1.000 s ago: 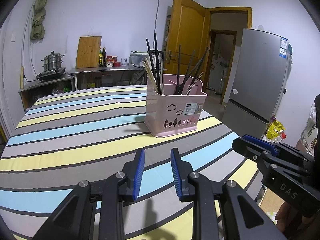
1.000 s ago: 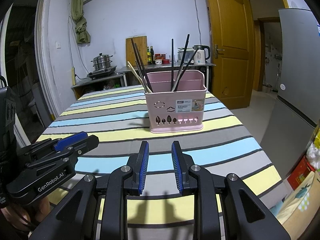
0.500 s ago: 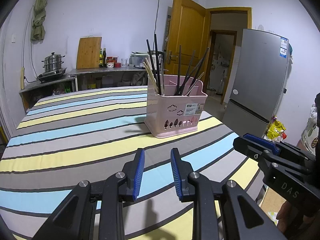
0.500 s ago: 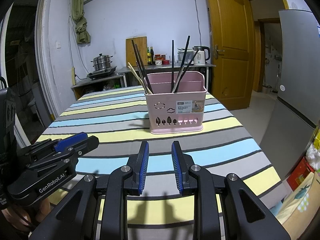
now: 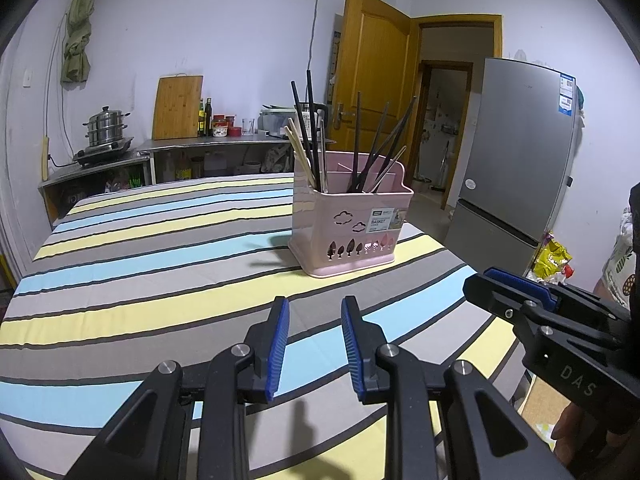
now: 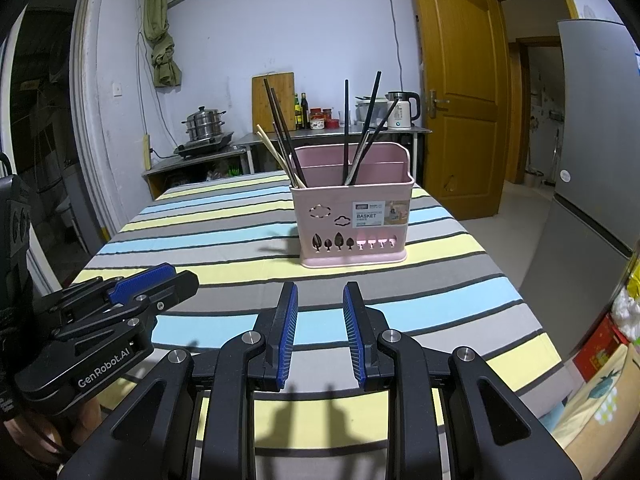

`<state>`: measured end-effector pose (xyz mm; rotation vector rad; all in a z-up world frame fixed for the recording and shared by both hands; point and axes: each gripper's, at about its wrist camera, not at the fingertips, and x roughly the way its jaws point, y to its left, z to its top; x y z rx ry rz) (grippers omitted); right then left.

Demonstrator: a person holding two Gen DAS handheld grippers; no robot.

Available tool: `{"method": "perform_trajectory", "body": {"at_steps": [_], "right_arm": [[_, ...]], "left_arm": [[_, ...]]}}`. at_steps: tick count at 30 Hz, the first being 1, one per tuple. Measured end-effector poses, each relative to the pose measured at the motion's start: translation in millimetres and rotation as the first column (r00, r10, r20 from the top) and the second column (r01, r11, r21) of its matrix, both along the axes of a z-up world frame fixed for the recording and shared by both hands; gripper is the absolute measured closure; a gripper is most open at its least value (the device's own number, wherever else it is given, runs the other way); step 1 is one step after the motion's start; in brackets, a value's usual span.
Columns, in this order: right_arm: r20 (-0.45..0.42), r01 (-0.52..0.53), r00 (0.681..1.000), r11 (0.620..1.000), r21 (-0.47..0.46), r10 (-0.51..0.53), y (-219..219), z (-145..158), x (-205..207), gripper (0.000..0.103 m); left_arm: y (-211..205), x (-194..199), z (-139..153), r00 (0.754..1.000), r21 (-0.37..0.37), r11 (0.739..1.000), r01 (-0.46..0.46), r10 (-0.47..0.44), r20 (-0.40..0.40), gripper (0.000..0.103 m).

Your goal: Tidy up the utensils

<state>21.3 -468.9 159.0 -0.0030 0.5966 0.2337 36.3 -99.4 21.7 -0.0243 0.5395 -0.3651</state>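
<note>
Striped in grey, yellow and blue, the tablecloth (image 5: 152,272) fills a small kitchen, and both grippers hang above its near edge. Blue-padded fingers of the left gripper (image 5: 312,336) stand spread with nothing between them, only cloth showing through the gap. Fingers of the right gripper (image 6: 319,320) are likewise parted and empty. Each tool appears in the other's view, side by side and apart. Beyond the fingertips, well clear of both, the pink utensil basket (image 6: 352,220) stands upright near the middle of the table, a white label on its front and cloud and tree cut-outs in its wall. Inside, a divider splits it into compartments: black chopsticks (image 6: 284,136) and pale wooden chopsticks (image 6: 276,156) lean together on the left side, more dark chopsticks (image 6: 360,136) fan out on the right. Behind, a steel counter (image 5: 208,146) carries a steamer pot (image 5: 105,126), bottles and a cutting board (image 5: 178,108); a grey fridge (image 5: 516,160) stands beside the open wooden door (image 5: 376,80).
</note>
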Motion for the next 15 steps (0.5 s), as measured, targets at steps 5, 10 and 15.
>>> {"method": "perform_trajectory", "body": {"at_steps": [5,10,15], "right_arm": [[0.001,0.0,1.0,1.0,0.0,0.0,0.0,-0.2,0.2,0.079],[0.001,0.001,1.0,1.0,-0.001,-0.001,0.2,0.7,0.5,0.079],[0.001,0.0,1.0,1.0,-0.001,0.0,0.0,0.5,0.8,0.079]], "left_arm": [[0.1,0.2,0.0,1.0,0.001,1.0,0.0,0.0,-0.001,0.076],[0.1,0.4,0.2,1.0,0.003,1.0,0.002,-0.002,-0.001,0.076],[-0.1,-0.2,-0.4,1.0,0.008,1.0,0.005,-0.005,-0.003,0.076]]}}
